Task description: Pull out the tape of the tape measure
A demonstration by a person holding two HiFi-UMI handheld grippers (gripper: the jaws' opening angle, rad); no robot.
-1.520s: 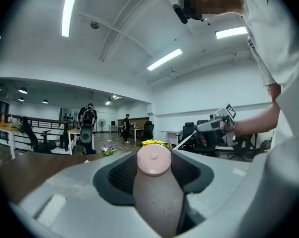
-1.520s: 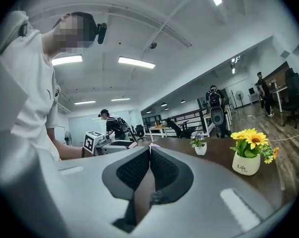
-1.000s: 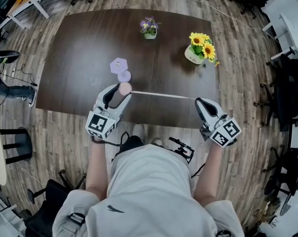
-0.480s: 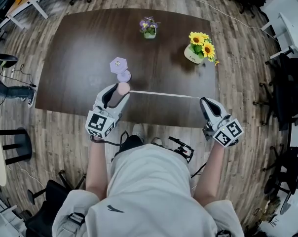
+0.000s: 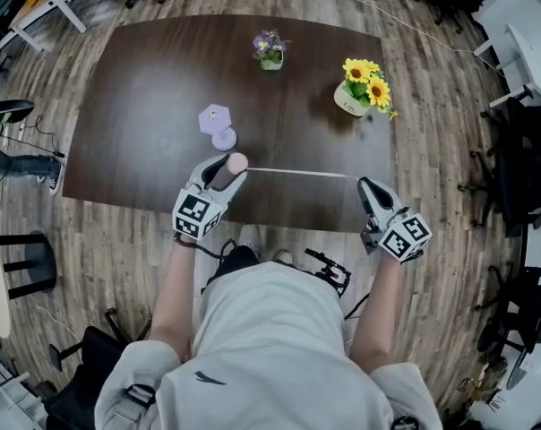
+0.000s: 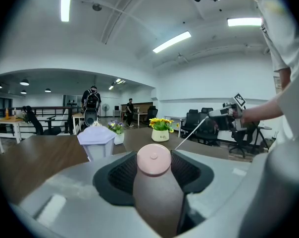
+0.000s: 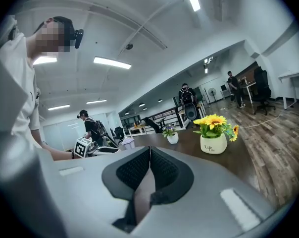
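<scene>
1. Tape measure [image 5: 236,162]: you hold it above the near edge of the dark table [image 5: 145,88], with wooden floor [image 5: 432,141] all round.
2. Your left gripper [image 5: 220,174] is clamped on its pinkish body. Your right gripper [image 5: 365,184], jaws together, pinches the tape [image 5: 302,173], which runs taut between the two.
3. The sunflower pot [image 5: 356,97] and purple flower pot [image 5: 270,52] stand well back; the lilac box [image 5: 215,119] sits near your left gripper, apart from the tape.
</scene>
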